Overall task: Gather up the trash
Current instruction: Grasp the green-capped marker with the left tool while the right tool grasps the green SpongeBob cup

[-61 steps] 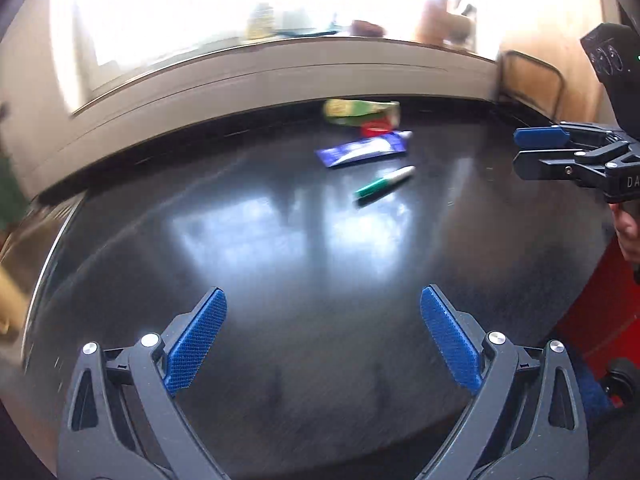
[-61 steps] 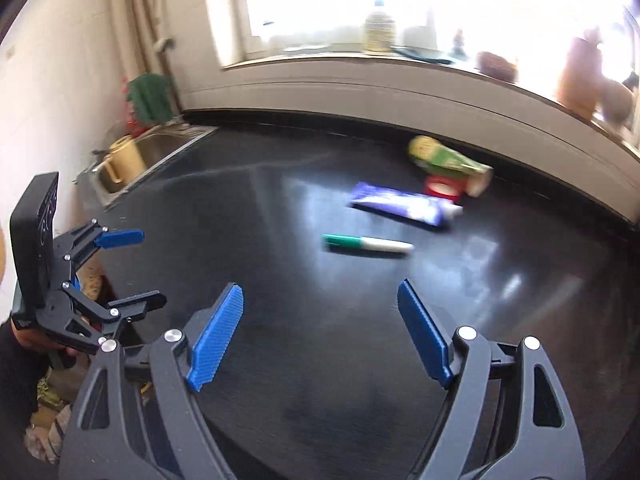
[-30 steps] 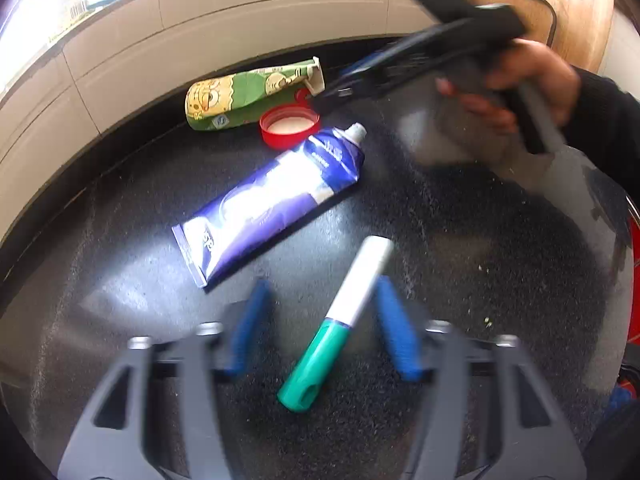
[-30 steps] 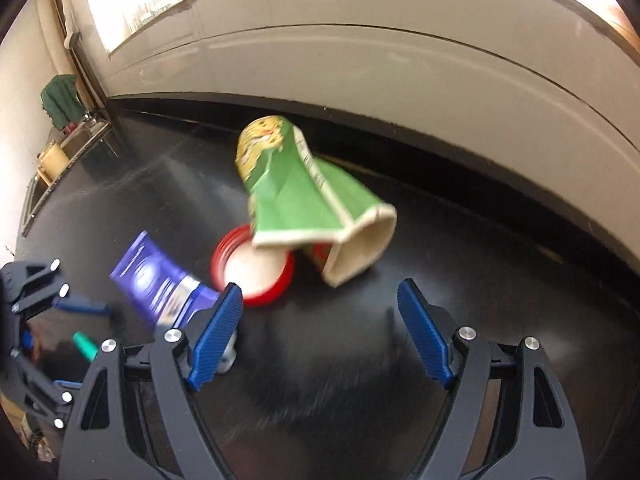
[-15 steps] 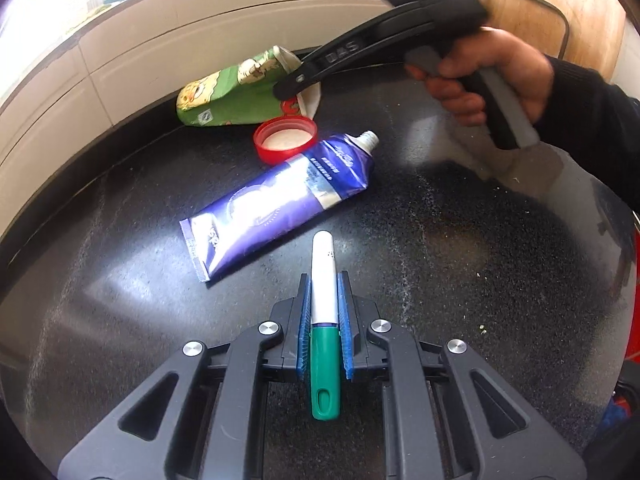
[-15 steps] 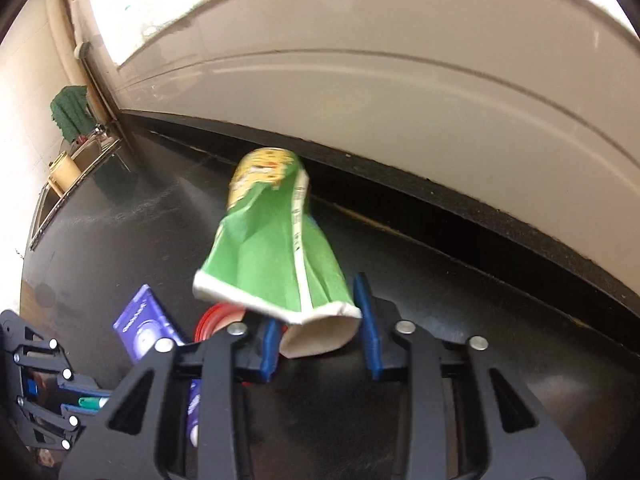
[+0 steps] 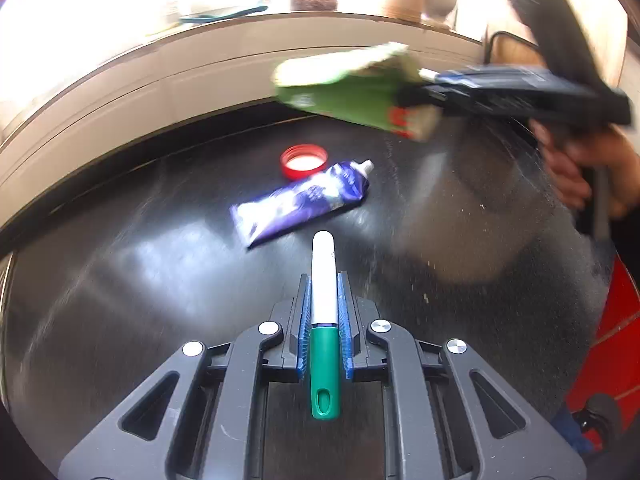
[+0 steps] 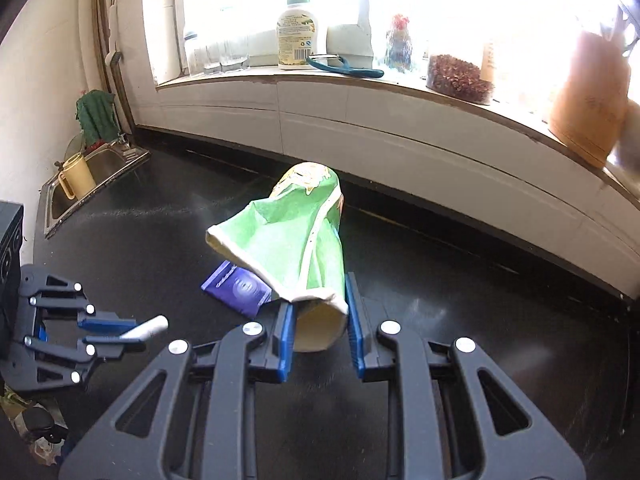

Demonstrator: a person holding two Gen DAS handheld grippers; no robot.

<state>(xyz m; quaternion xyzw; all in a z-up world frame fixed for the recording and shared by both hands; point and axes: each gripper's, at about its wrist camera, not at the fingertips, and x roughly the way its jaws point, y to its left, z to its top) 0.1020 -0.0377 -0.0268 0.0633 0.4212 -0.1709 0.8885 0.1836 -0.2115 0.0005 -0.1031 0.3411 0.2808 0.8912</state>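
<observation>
Since half a second ago, both held items have come up off the worktop (image 7: 120, 280): the marker (image 7: 323, 312) rides higher above the dark surface, and the crushed green carton (image 8: 296, 240) no longer lies against the back wall but hangs in the air. Left gripper (image 7: 324, 320): fingers (image 7: 304, 324) closed almost fully on the marker, blue pads against its sides, the white barrel pointing toward 12 o'clock and the green cap toward 6 o'clock in the left wrist view. Beyond the marker tip, at 12 o'clock, the blue tube (image 7: 304, 204) lies flat on the worktop, with the red lid (image 7: 304, 161) just beside its nozzle end, open side up. Right gripper (image 8: 320, 320): fingers (image 8: 285, 344) closed partway on the open cream-rimmed end of the green carton, which projects toward 12 o'clock in the right wrist view; in the left wrist view the same carton shows blurred at 1 o'clock, above the worktop. A sink (image 8: 100, 168) with a yellow jug (image 8: 76, 176) sits at 10 o'clock in the right wrist view, and a bottle (image 8: 298, 36) stands on the window ledge (image 8: 400, 84) at 12 o'clock.
</observation>
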